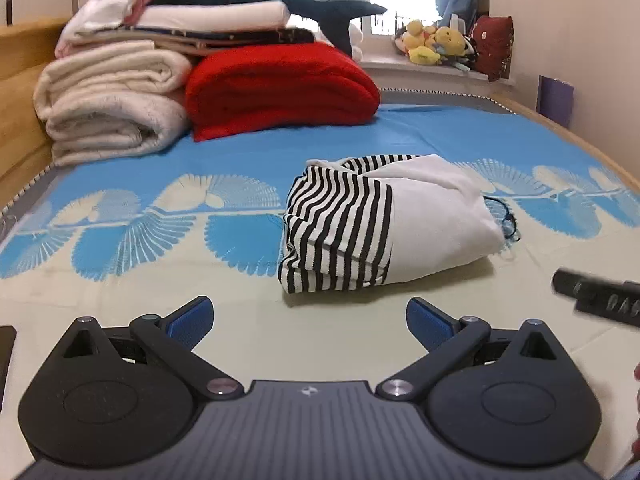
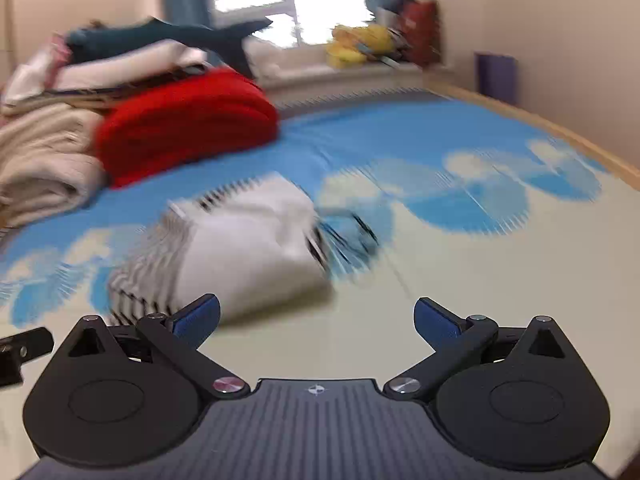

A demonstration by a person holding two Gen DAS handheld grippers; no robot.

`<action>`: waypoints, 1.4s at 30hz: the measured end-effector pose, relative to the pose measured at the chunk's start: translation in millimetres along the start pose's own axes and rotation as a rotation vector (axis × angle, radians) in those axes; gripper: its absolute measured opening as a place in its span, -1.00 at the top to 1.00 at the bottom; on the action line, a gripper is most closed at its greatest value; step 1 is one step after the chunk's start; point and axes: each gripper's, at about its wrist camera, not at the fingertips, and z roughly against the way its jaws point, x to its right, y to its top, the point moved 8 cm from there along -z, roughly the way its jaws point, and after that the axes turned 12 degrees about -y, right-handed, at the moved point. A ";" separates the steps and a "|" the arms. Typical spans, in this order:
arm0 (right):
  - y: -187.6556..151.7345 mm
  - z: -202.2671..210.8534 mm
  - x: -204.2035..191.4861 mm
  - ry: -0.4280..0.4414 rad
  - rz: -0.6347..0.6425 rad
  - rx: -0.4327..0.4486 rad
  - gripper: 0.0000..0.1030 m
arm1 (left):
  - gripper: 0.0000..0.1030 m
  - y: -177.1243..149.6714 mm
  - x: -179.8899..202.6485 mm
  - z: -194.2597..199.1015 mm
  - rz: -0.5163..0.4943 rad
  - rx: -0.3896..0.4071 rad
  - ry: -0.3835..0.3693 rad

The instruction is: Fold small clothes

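The left gripper (image 1: 308, 316) has its jaws spread wide with nothing between them. The right gripper (image 2: 316, 316) is likewise wide open and empty. The folded striped garment (image 1: 384, 224) lies apart from both on the bed cover (image 1: 132, 308), nearer its right edge.

Bed (image 1: 120, 312) carries folded garment (image 1: 384, 224), blankets (image 1: 112, 120).

Folded striped-and-white garment (image 1: 384, 220) lies bundled on the bedspread (image 1: 160, 152).
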 end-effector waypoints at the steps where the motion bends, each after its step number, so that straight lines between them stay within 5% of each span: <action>1: -7.1 -5.5 -5.2 -0.004 0.026 -0.003 -0.98 | -0.99 -3.2 0.5 -4.5 -0.009 0.016 0.019; 6: -20.4 -26.2 -17.6 -0.050 0.202 0.040 -0.98 | -0.99 -17.5 -5.8 -41.3 0.026 -0.049 0.007; 15: -14.6 -47.5 -28.0 -0.038 0.238 0.030 -0.98 | -0.99 -20.4 -11.0 -82.0 0.038 -0.116 0.014; 42: -25.8 -54.5 -23.7 -0.035 0.202 -0.037 -0.98 | -0.99 -28.1 -2.1 -79.6 0.016 -0.120 -0.002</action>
